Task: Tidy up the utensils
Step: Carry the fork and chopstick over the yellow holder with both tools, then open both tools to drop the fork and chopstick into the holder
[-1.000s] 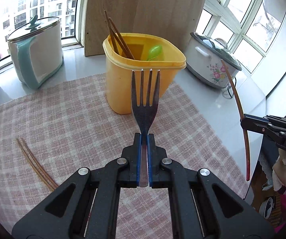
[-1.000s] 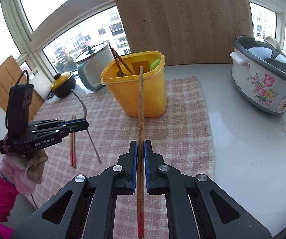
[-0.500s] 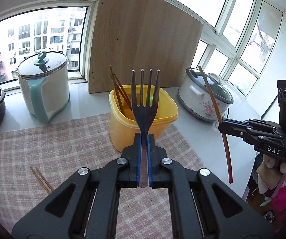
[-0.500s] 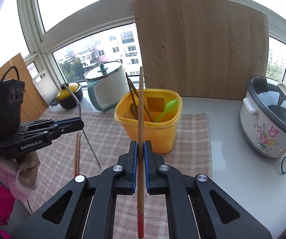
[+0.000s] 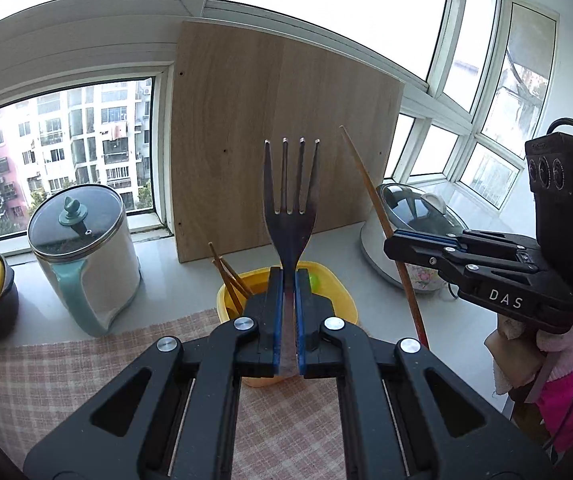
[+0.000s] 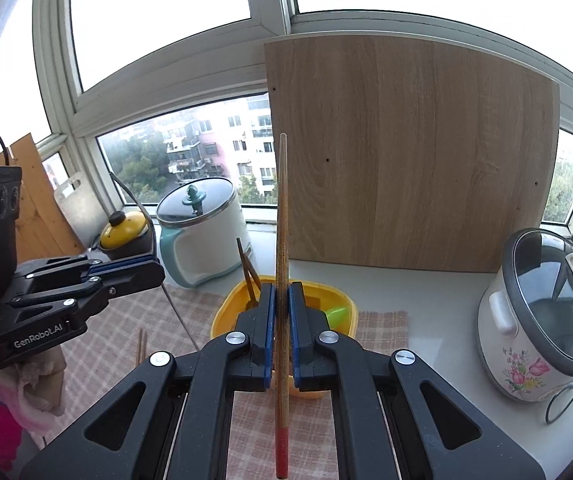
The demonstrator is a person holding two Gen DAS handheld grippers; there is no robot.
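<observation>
Windows ring a white table laid with a checked cloth. From the left wrist, the left tool is clenched on a fork, tines up, above the yellow tub, which already holds several chopsticks and a green spoon. At right, the right tool grips a chopstick.

From the right wrist, that chopstick is wooden with a red end, upright over the tub. Another pair lies on the cloth at left. Judging by this, the task is partly done: both held pieces and the pair remain.
</observation>
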